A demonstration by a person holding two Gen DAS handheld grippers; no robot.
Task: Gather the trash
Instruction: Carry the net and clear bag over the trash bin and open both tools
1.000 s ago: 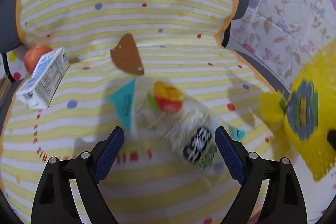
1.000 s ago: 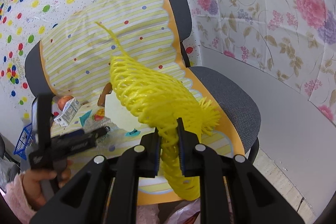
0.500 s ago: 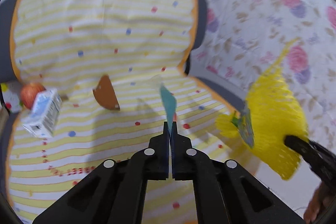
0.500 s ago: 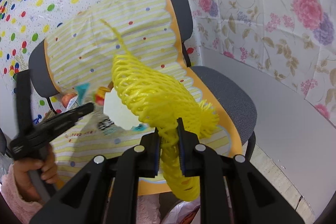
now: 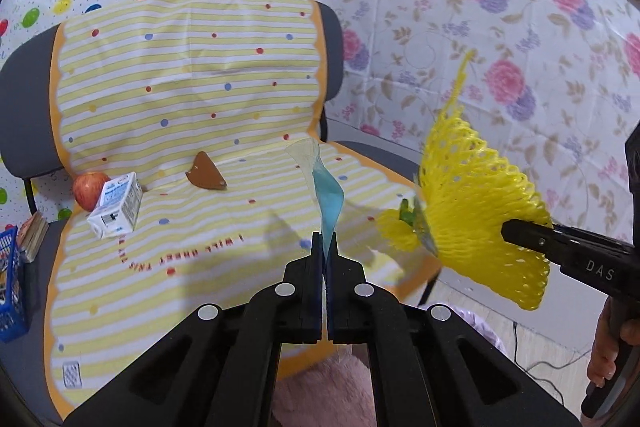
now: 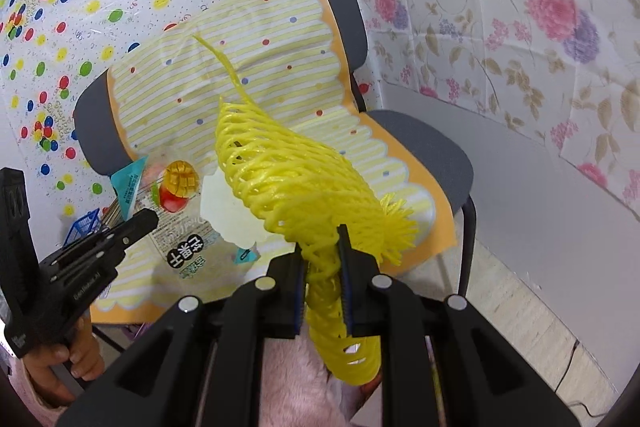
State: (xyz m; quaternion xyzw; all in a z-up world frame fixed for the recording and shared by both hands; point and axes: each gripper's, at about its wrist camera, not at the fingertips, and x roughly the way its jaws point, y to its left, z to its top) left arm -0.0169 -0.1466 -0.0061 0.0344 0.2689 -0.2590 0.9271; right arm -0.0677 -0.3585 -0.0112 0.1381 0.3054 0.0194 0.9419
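Note:
My left gripper point(image 5: 325, 241) is shut on a clear snack wrapper point(image 5: 326, 187) with a blue corner and holds it above the chair seat. In the right wrist view the wrapper point(image 6: 176, 215) hangs from that gripper point(image 6: 150, 217), showing fruit pictures and black lettering. My right gripper point(image 6: 322, 247) is shut on a yellow foam net bag point(image 6: 280, 183), held open-mouthed beside the wrapper. It also shows in the left wrist view point(image 5: 476, 203), with the right gripper point(image 5: 508, 229) at its edge. A milk carton point(image 5: 116, 213) and a brown scrap point(image 5: 205, 173) lie on the seat.
A red apple point(image 5: 89, 189) sits behind the carton. The chair point(image 5: 24, 99) carries a yellow striped cover point(image 5: 188, 75). A blue basket point(image 5: 10, 291) stands at the left. Patterned sheets cover the walls. Pink fabric point(image 5: 320, 391) lies below the grippers.
My left gripper closed on the wrapper and lifted it off the seat, pulling back toward the net bag. My right gripper kept hold of the net bag, nearly still.

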